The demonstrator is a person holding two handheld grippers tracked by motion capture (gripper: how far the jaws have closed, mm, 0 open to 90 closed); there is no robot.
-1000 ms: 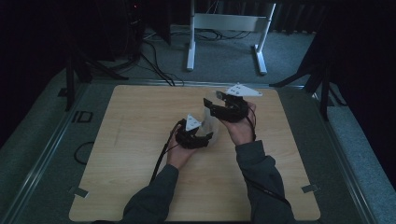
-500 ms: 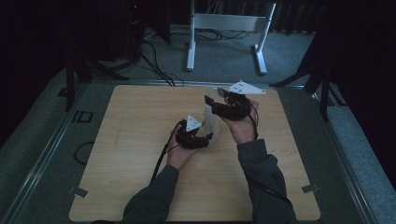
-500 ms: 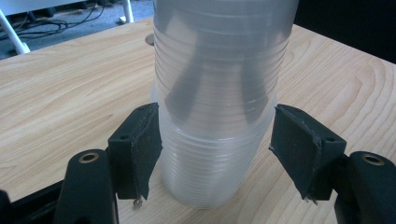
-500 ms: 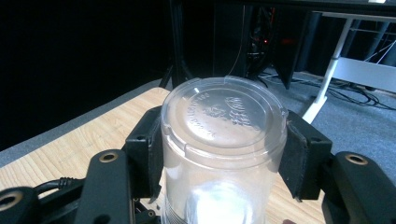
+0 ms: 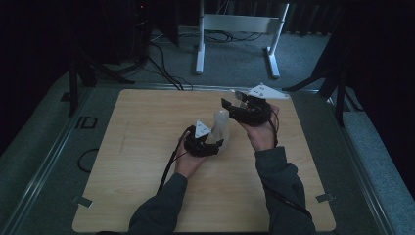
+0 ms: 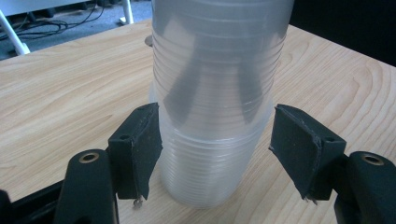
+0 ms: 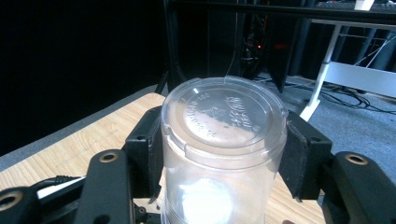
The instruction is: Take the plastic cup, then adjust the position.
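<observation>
Cup stack (image 6: 212,102): upright, mid-bench (image 5: 137,147) | your left gripper (image 6: 215,144): jaws wide, straddling stack base | your right gripper (image 7: 224,154): clamped on single cup (image 7: 224,140), raised near far edge | bench near edge open.

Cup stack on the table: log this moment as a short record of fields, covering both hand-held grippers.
surface: wooden table
object: stack of clear plastic cups, standing upside down on the table
left hand-held gripper: jaws open on either side of the stack's lower part; one pad at the cups, the other with a gap
right hand-held gripper: jaws closed on a single clear cup, bottom facing the camera
single cup position: held above the table, apart from the stack, at the far right in the high view
</observation>
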